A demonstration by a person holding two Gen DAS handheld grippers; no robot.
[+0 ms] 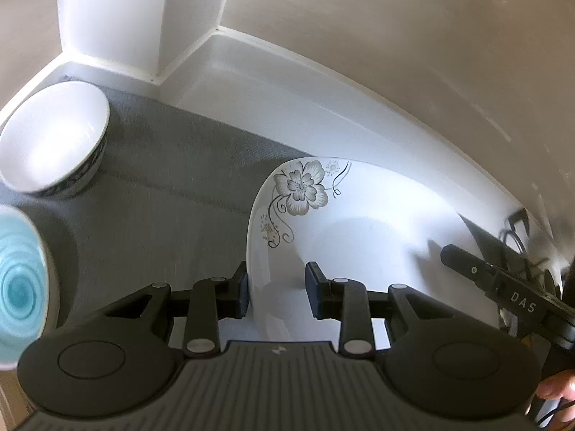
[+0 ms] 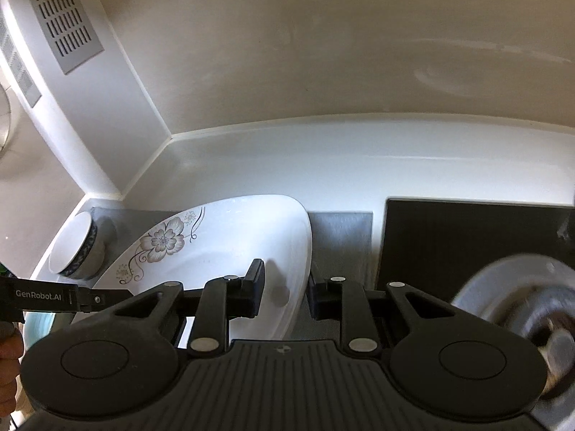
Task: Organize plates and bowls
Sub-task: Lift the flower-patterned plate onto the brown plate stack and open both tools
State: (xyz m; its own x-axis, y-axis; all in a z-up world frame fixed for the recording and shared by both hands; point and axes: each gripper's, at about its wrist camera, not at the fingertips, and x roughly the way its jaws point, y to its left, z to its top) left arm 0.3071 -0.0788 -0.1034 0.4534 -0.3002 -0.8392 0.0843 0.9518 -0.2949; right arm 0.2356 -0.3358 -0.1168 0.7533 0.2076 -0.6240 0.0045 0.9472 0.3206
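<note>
Gripping opposite rims of the flowered plate [image 1: 359, 215], the left claw [image 1: 276, 289] and right claw [image 2: 285, 289] each pinch it, holding it tilted over the grey mat [image 1: 161, 197]; a white bowl [image 1: 50, 143] sits near the corner.

White surface [image 2: 359, 165] in a wall corner, grey mat [image 1: 161, 197] laid on it. On the mat: white bowl with dark patterned outside [image 1: 54, 143] far left of the left gripper [image 1: 276, 287], light-blue spiral bowl [image 1: 21, 283] nearer on its left. Black slab [image 2: 467, 237] lies ahead-right of the right gripper [image 2: 287, 287], just past the mat's edge. Blurred grey dish [image 2: 510, 298] at its right.
</note>
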